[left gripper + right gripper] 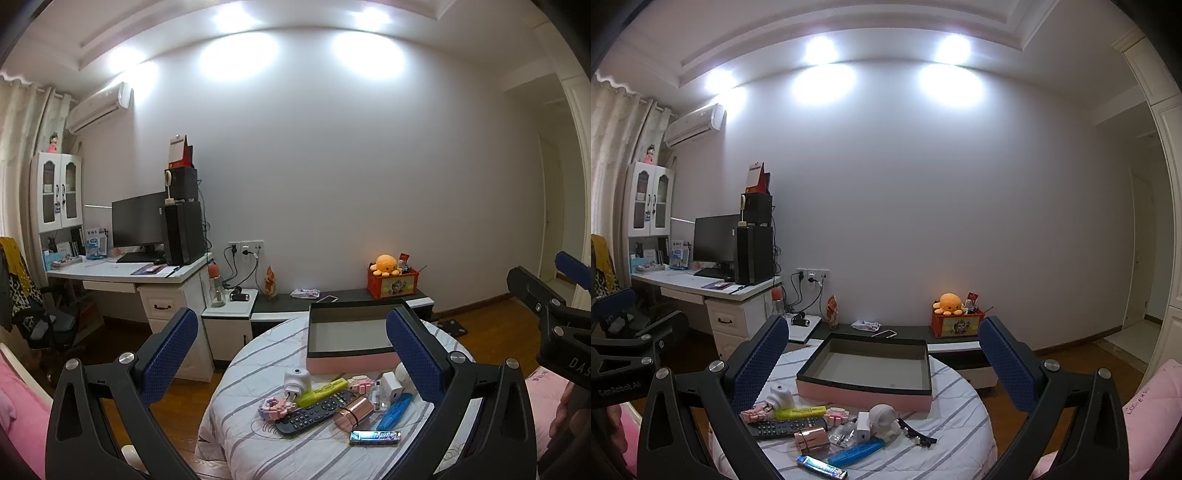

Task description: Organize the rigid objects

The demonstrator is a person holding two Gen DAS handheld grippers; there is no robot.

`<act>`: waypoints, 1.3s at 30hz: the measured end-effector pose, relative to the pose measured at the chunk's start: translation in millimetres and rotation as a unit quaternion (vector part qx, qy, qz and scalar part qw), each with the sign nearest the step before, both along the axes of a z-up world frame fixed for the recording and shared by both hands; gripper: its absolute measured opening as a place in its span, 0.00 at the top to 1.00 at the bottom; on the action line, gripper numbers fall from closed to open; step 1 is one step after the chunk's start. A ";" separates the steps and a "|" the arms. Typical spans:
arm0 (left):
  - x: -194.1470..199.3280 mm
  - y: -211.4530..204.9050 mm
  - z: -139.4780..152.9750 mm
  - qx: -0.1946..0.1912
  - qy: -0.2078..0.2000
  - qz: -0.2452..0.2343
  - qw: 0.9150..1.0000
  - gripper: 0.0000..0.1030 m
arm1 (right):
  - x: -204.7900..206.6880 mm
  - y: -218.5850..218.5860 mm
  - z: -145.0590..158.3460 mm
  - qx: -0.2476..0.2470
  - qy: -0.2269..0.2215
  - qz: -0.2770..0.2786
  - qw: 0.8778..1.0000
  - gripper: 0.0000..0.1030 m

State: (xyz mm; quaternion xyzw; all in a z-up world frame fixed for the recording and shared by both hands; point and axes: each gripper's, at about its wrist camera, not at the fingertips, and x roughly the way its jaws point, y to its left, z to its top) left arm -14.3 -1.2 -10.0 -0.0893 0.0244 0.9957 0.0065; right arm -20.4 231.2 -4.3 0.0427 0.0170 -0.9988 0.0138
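Nothing seems packed yet: the box (864, 373) ahead of both grippers looks empty, though its near corner is hidden. The remote (314, 410), highlighter (321, 391), harmonica (375, 437) and other clutter lie just below the spread, empty left gripper (291, 354) and right gripper (882, 362).

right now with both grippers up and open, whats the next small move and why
Probably lower the right gripper toward the harmonica, the nearest item in the pile. Both grippers are open and hold nothing, the pink box behind the pile looks empty, and the harmonica lies apart at the front edge of the striped table, so the fingers should close on it without nudging its neighbours.
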 end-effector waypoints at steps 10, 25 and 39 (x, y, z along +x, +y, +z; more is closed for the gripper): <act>-3.1 2.3 0.6 -0.001 -0.003 0.004 1.000 0.00 | -3.4 -0.2 -0.8 0.004 -0.004 0.002 1.000 0.00; -4.6 -1.0 0.6 0.000 -0.004 0.007 1.000 0.00 | -4.2 -7.6 2.2 0.012 -0.008 0.007 1.000 0.00; -5.5 -3.6 1.1 -0.001 -0.003 0.007 1.000 0.00 | -6.7 -11.9 4.6 0.019 -0.010 0.008 1.000 0.00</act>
